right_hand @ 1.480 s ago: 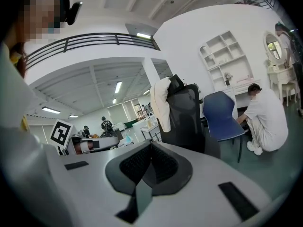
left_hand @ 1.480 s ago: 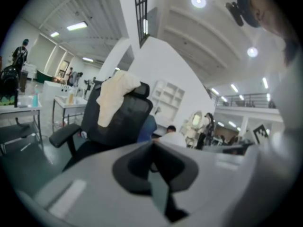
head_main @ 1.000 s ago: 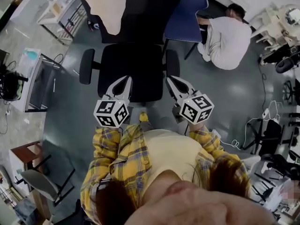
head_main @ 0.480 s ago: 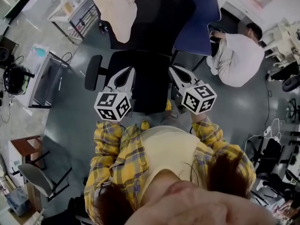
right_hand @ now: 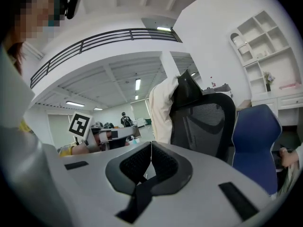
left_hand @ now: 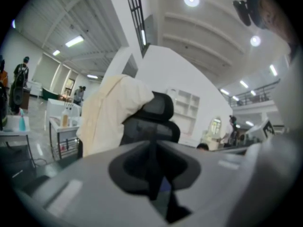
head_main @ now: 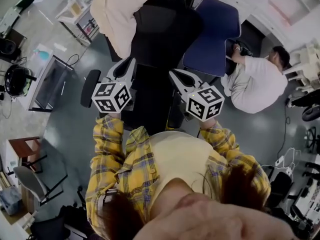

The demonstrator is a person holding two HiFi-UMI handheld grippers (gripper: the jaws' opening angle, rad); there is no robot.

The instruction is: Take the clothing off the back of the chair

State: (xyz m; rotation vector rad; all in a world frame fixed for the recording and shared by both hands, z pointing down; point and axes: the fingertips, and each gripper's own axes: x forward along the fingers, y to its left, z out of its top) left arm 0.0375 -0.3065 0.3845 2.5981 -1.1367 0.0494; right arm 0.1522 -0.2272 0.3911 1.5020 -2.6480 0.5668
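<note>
Cream-coloured fabric garment (head_main: 117,14): hanging draped over the top and left side of the backrest of the black mesh office chair (head_main: 162,29), at upper centre of the head view. In the left gripper view it is showing left of centre, covering the chair's shoulder beside the headrest.

Progress: nothing done yet, by my judgement. The garment is lying untouched, and reaching, gripping and lifting it clear are all remaining.

Left gripper (head_main: 131,60): pointing toward the chair, short of the cloth. Its tongs have just been opening and are standing a narrow slit apart, with nothing between them.

Right gripper (head_main: 172,73): pointing at the backrest's right portion, tongs pressed together and pinching nothing.

Edges: the chair's seat and left armrest (head_main: 90,87) are lying between the person and the backrest. A blue upholstered chair (head_main: 212,34) is standing just beside the black one at upper right. A seated person in a white top (head_main: 255,86) is sitting beyond it, so room there is looking tighter. The grey floor (head_main: 75,119) at left is likely giving the freer side for drawing the garment away.
</note>
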